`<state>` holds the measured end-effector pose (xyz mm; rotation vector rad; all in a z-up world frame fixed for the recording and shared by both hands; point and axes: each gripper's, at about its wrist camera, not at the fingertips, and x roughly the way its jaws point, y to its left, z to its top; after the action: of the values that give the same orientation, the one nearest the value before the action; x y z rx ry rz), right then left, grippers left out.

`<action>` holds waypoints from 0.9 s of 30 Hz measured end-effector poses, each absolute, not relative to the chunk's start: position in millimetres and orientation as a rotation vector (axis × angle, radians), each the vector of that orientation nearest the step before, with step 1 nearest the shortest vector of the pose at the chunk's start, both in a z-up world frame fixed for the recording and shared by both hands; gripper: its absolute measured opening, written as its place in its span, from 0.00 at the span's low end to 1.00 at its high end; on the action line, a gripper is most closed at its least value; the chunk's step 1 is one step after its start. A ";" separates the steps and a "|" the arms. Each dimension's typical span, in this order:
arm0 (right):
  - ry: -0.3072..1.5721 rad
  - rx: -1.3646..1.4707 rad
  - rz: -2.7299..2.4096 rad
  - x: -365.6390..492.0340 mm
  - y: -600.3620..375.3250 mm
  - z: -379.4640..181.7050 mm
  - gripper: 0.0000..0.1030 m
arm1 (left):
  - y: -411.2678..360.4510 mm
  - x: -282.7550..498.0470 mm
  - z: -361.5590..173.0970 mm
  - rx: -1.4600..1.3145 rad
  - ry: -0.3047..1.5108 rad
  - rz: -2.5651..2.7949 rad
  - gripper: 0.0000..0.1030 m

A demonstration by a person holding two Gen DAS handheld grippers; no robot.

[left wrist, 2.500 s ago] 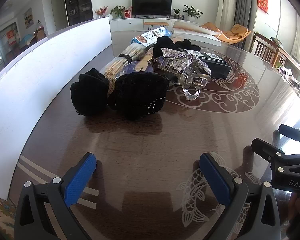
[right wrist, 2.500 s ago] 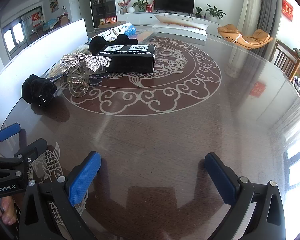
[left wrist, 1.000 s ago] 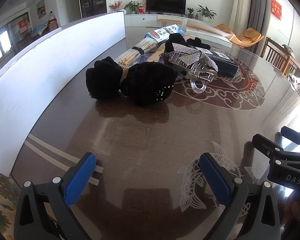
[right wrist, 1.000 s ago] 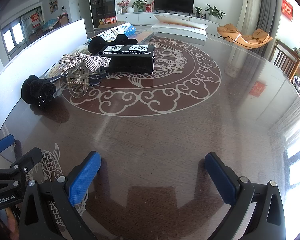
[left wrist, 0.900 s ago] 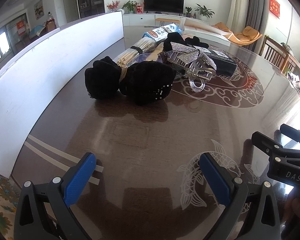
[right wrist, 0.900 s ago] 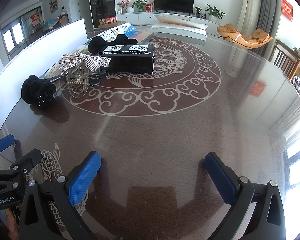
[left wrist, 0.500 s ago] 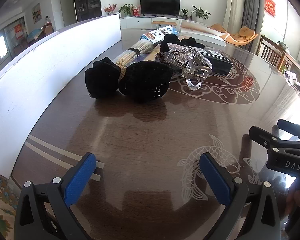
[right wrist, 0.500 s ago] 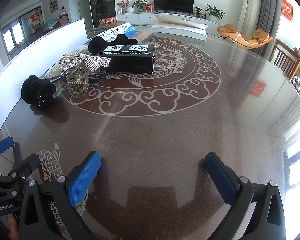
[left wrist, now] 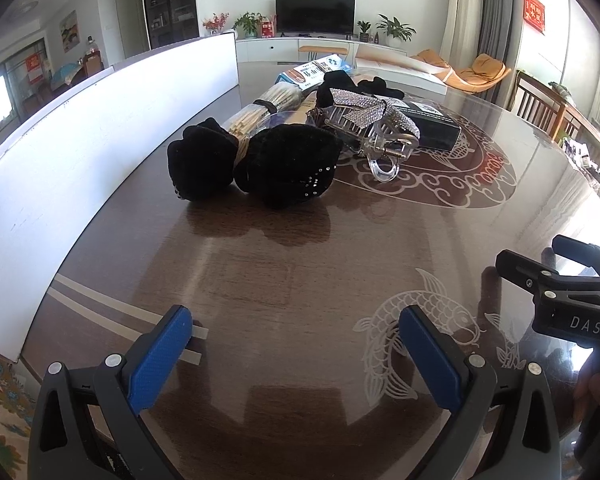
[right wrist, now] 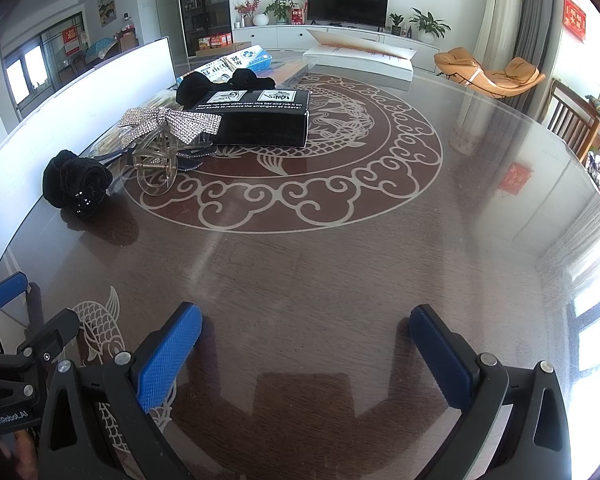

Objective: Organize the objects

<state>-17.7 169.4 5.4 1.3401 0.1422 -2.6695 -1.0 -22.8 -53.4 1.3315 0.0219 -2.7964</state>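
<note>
Both the left gripper (left wrist: pixel 294 354) and right gripper (right wrist: pixel 306 344) stood spread, empty. The 2 black scrunchies (left wrist: pixel 256 162) lay ahead beside the hair claw (left wrist: pixel 374 138), possibly touching. Approach low, straddling 1 scrunchie only.

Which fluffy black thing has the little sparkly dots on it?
The bigger black scrunchie, lying nearest the clear hair claw. Sparkly dots line its front edge; the smaller black scrunchie beside the white board looks mostly plain.
</note>
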 end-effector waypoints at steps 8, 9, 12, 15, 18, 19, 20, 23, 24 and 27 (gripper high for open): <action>0.142 1.340 -2.669 -17.7 169.5 5.6 1.00 | -22.8 -1.4 -53.9 1.324 0.024 -2.799 1.00; 0.142 1.340 -2.670 -17.6 169.5 5.5 1.00 | -22.7 -1.4 -53.9 1.324 0.024 -2.799 1.00; 0.142 1.340 -2.670 -17.5 169.5 5.6 1.00 | -22.8 -1.7 -54.3 1.324 0.025 -2.795 1.00; 0.142 1.340 -2.669 -17.7 169.5 5.7 1.00 | -22.8 -2.6 -54.6 1.328 0.022 -2.794 1.00; 0.143 1.340 -2.669 -17.7 169.5 5.6 1.00 | -23.8 -2.1 -54.5 1.342 0.014 -2.804 1.00; 0.143 1.340 -2.669 -17.8 169.5 5.6 1.00 | -24.2 -1.6 -54.5 1.351 0.007 -2.810 1.00; 0.143 1.340 -2.669 -17.6 169.5 5.5 1.00 | -24.8 -0.7 -54.4 1.361 0.000 -2.817 1.00; 0.141 1.340 -2.670 -17.8 169.5 5.5 1.00 | -28.2 4.4 -54.0 1.384 -0.020 -2.838 1.00; 0.142 1.339 -2.670 -17.6 169.5 5.6 1.00 | -30.1 6.4 -53.8 1.386 -0.023 -2.842 1.00; 0.142 1.339 -2.670 -17.6 169.5 5.6 1.00 | -35.3 9.9 -53.8 1.383 -0.009 -2.831 1.00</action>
<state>-17.6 169.5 5.6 1.3394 0.1422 -2.6696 9.9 -35.3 -53.8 1.3828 -0.0086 -2.8311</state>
